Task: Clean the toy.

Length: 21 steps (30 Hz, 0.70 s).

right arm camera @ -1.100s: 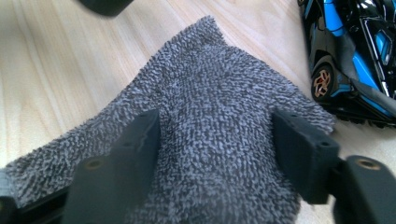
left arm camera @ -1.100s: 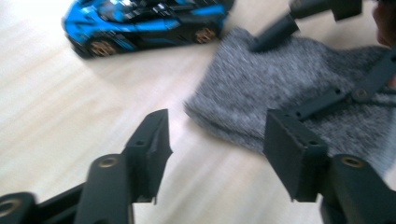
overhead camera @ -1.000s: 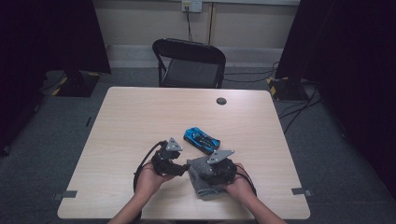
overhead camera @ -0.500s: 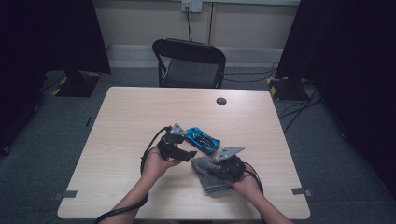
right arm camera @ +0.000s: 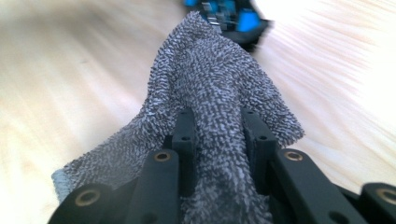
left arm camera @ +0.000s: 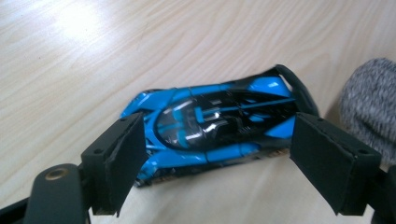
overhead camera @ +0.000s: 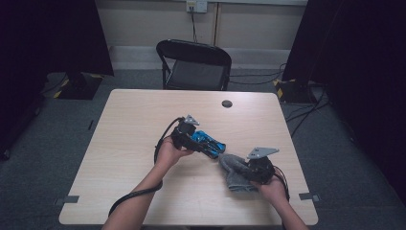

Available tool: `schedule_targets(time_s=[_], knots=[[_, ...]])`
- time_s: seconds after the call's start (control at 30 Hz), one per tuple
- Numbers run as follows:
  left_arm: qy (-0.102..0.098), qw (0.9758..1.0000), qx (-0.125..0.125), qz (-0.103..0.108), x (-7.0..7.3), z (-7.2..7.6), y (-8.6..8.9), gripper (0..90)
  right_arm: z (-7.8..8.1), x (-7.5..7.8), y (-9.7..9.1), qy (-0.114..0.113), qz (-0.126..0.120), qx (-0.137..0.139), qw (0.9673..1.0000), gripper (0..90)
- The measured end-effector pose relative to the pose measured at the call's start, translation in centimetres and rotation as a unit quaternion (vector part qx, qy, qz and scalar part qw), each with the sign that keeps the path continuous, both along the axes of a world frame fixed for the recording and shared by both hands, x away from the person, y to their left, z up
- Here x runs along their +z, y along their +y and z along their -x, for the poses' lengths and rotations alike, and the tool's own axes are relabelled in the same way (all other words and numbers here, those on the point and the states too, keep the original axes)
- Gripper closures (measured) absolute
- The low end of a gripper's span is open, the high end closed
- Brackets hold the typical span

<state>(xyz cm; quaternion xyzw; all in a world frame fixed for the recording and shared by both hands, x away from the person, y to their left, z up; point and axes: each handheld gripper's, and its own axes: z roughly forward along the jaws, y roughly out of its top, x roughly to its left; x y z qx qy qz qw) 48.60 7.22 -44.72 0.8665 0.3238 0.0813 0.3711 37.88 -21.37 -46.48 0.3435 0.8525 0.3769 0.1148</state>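
Left gripper view: my left gripper [left arm camera: 219, 158] straddles the blue toy car [left arm camera: 212, 123] lengthwise, jaws just opening, unpressed; right gripper [right arm camera: 219, 135] clamps the grey cloth [right arm camera: 215, 88] near its right end.

Toy car [overhead camera: 208, 143] lay near the middle of the table [overhead camera: 129, 124], flanked end to end by the jaws of the left gripper [overhead camera: 194, 139]. Cloth [overhead camera: 234, 170] lay to the car's right and nearer the person, just beside its end, pinched in the right gripper [overhead camera: 253, 173]. Small round disc [overhead camera: 227, 103] sat toward the far edge. Chair [overhead camera: 194, 64] stood behind the table.
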Motion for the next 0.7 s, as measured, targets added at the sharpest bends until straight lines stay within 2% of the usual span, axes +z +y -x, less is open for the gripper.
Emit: schedule_targets(time_s=[0.1, 0.27, 0.33, 0.4, 0.47, 0.57, 0.6, 0.7], knots=[[0.0, 0.9999, -0.004, -0.009, -0.5, -0.5, -0.5, 18.8, -0.9, -0.4, -0.7, 0.004, 0.009, -0.028, 0.9996, 71.0], [-0.003, 0.9999, -0.013, -0.005, -1.4, -0.8, -1.2, 19.4, -2.3, -0.9, -1.7, 0.004, 0.023, -0.069, 0.9974, 70.9], [0.005, 0.9998, -0.019, -0.001, -1.6, -1.0, -1.6, 19.5, -3.0, -1.1, -2.1, 0.006, 0.03, -0.084, 0.996, 70.8], [0.001, 0.9997, -0.022, -0.009, -1.7, -0.9, -2.1, 19.5, -3.7, -1.3, -2.2, 0.006, 0.03, -0.096, 0.995, 70.6], [0.004, 0.9995, -0.028, -0.014, -2.2, -1.0, -2.5, 19.3, -4.2, -1.4, -2.1, 0.009, 0.031, -0.099, 0.9946, 70.6], [-0.01, 0.9993, -0.03, -0.02, -2.4, -0.9, -2.6, 18.7, -4.7, -1.5, -1.6, 0.007, 0.035, -0.099, 0.9944, 70.6], [-0.018, 0.9989, -0.032, -0.03, -2.4, -0.8, -2.6, 19.8, -4.7, -1.5, -1.4, 0.008, 0.036, -0.096, 0.9946, 70.5], [-0.018, 0.999, -0.032, -0.027, -2.5, -0.8, -2.6, 20.4, -5.0, -1.5, -0.7, 0.01, 0.042, -0.091, 0.9949, 70.6]])
